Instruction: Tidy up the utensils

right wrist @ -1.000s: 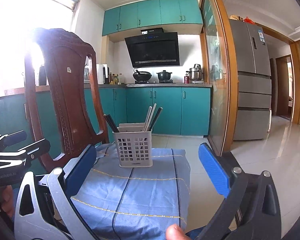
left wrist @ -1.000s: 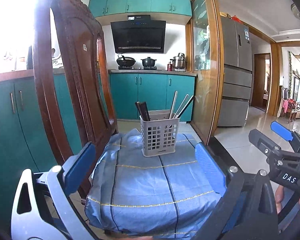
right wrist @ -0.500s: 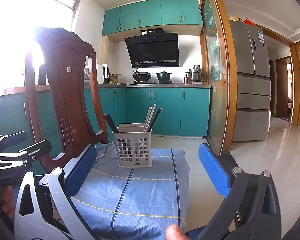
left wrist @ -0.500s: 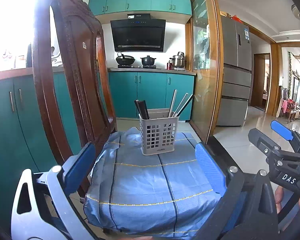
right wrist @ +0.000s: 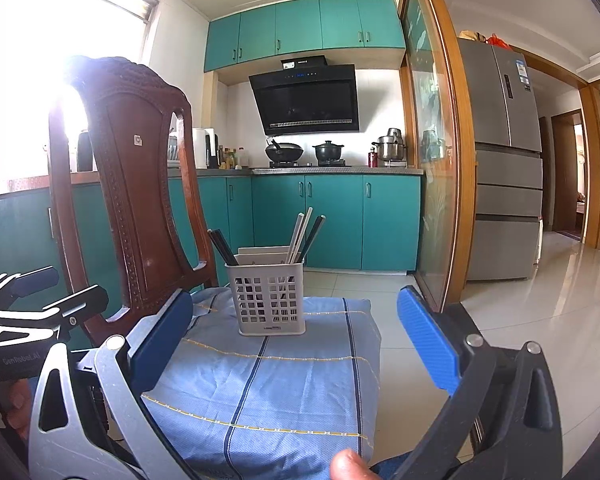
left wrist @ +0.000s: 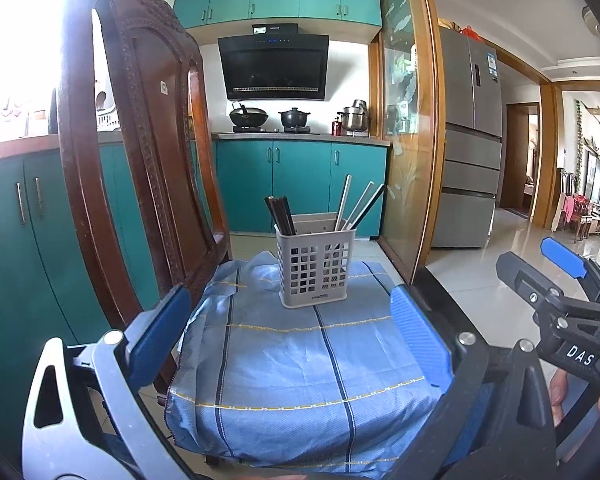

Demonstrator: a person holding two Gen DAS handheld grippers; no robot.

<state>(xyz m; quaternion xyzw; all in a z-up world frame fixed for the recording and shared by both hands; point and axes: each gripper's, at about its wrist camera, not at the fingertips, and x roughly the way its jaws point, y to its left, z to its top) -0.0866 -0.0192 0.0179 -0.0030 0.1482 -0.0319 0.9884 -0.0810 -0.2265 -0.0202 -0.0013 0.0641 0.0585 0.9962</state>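
Left tongs [left wrist: 288, 340]: you hold them spread wide with nothing between the blue pads, low over the near edge of the seat.
Right tongs [right wrist: 296, 340]: yours too are wide apart and empty; in the left view they show at the right edge [left wrist: 560, 280].
Your hand [left wrist: 560, 392]: part of it grips the right handle.
Cloth [left wrist: 300, 368]: blue with dark stripes and yellow stitching — it covers the chair seat.
Chair [right wrist: 140, 200]: dark carved wood, its back standing at the left of the seat.
Utensil basket [left wrist: 315, 268]: grey plastic grid, upright on the far half of the cloth, well apart from both tongs.
Dark chopsticks [left wrist: 280, 214]: in its left corner, leaning left.
Pale chopsticks [left wrist: 350, 202]: at its right side, leaning right — one darker stick beside them.
Counter [right wrist: 332, 170]: far behind, carrying a wok [right wrist: 284, 152] and pots, above teal cabinets.
Fridge [right wrist: 504, 160]: grey, at the right.
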